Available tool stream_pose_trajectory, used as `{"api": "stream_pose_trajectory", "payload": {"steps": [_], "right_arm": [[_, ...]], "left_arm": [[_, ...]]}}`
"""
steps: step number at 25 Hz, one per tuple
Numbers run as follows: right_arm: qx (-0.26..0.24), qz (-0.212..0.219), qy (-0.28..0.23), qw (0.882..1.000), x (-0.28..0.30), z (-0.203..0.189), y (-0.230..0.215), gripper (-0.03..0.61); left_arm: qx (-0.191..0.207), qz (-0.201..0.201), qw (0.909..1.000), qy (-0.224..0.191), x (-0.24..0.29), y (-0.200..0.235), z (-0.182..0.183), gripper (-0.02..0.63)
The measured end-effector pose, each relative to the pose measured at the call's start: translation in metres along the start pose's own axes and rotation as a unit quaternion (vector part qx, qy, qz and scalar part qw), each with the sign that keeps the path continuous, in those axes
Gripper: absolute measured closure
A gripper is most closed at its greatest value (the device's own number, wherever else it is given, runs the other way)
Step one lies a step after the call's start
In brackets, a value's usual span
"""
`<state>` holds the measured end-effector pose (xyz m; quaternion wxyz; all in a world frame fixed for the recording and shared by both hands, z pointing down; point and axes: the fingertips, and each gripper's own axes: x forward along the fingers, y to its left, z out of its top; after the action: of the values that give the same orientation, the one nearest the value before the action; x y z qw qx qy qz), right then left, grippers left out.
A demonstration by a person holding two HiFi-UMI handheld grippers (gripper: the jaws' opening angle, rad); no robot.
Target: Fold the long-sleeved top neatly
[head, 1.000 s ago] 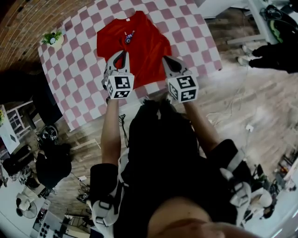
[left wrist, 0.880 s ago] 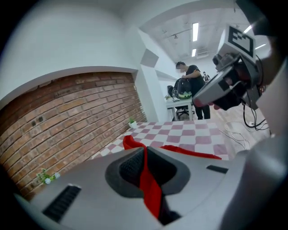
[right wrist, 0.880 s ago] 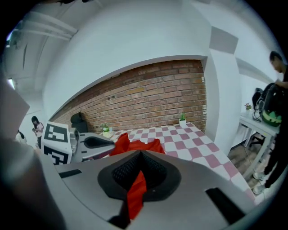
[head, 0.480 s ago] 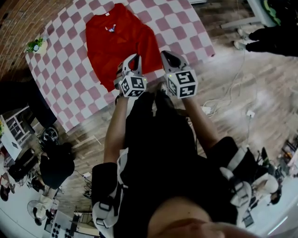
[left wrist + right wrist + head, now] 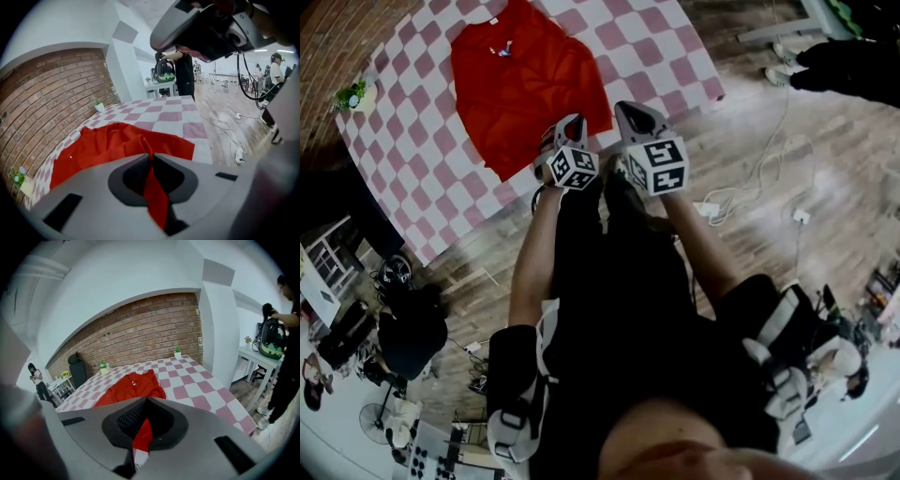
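Note:
The red long-sleeved top [image 5: 525, 80] lies spread on the pink-and-white checked table [image 5: 656, 56], collar at the far end. My left gripper [image 5: 570, 127] is at its near hem, shut on a pinch of red cloth. In the left gripper view that fold [image 5: 152, 187] runs from the top [image 5: 108, 145] up between the closed jaws of the left gripper [image 5: 151, 157]. My right gripper [image 5: 628, 112] is at the hem's right corner. The right gripper [image 5: 146, 401] is shut on red fabric with a white bit below it, and the top [image 5: 136, 385] lies beyond.
A small potted plant [image 5: 352, 94] stands at the table's left corner. White cables and a power strip [image 5: 741, 187] lie on the wooden floor to the right. A person in black [image 5: 853, 66] stands at the top right. A brick wall [image 5: 140, 333] backs the table.
Both grippers have drawn back toward the table's near edge and closer together, the left one more and lower, each still holding the top's hem.

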<state>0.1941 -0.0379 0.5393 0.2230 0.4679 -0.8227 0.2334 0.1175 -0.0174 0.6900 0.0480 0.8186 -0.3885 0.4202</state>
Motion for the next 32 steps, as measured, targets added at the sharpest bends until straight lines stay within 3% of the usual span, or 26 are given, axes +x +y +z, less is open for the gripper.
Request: {"api": "stream_pose_trajectory", "payload": {"steps": [3, 6, 8, 13, 17, 23, 24, 26, 32], "right_arm": [[-0.006, 0.007, 0.011, 1.000, 0.010, -0.008, 0.003, 0.569], [-0.014, 0.015, 0.024, 0.999, 0.026, -0.017, 0.008, 0.569], [-0.015, 0.022, 0.037, 0.999, 0.039, -0.025, 0.012, 0.569], [0.008, 0.042, 0.087, 0.995, 0.079, -0.057, 0.022, 0.564], [0.036, 0.054, 0.128, 0.990, 0.108, -0.081, 0.027, 0.491], [0.094, 0.035, 0.166, 0.981, 0.136, -0.106, 0.019, 0.491], [0.102, 0.033, 0.169, 0.980, 0.137, -0.108, 0.018, 0.491], [0.110, 0.024, 0.167, 0.980, 0.136, -0.109, 0.015, 0.553], [0.118, 0.010, 0.132, 0.984, 0.114, -0.095, 0.004, 0.563]], "left_arm": [[-0.017, -0.020, 0.9996, 0.004, 0.003, -0.013, -0.007, 0.588], [-0.033, -0.030, 0.9990, -0.007, -0.002, -0.020, -0.007, 0.522], [-0.046, -0.030, 0.9984, -0.011, -0.008, -0.021, -0.011, 0.512], [-0.084, -0.003, 0.9962, -0.025, -0.031, -0.003, -0.021, 0.512], [-0.100, 0.016, 0.9940, -0.040, -0.047, 0.012, -0.023, 0.512], [-0.102, 0.034, 0.9930, -0.050, -0.065, 0.026, -0.026, 0.512], [-0.103, 0.036, 0.9927, -0.052, -0.067, 0.027, -0.025, 0.512], [-0.107, 0.040, 0.9918, -0.056, -0.070, 0.032, -0.025, 0.512], [-0.125, 0.055, 0.9881, -0.070, -0.083, 0.049, -0.020, 0.512]]}}
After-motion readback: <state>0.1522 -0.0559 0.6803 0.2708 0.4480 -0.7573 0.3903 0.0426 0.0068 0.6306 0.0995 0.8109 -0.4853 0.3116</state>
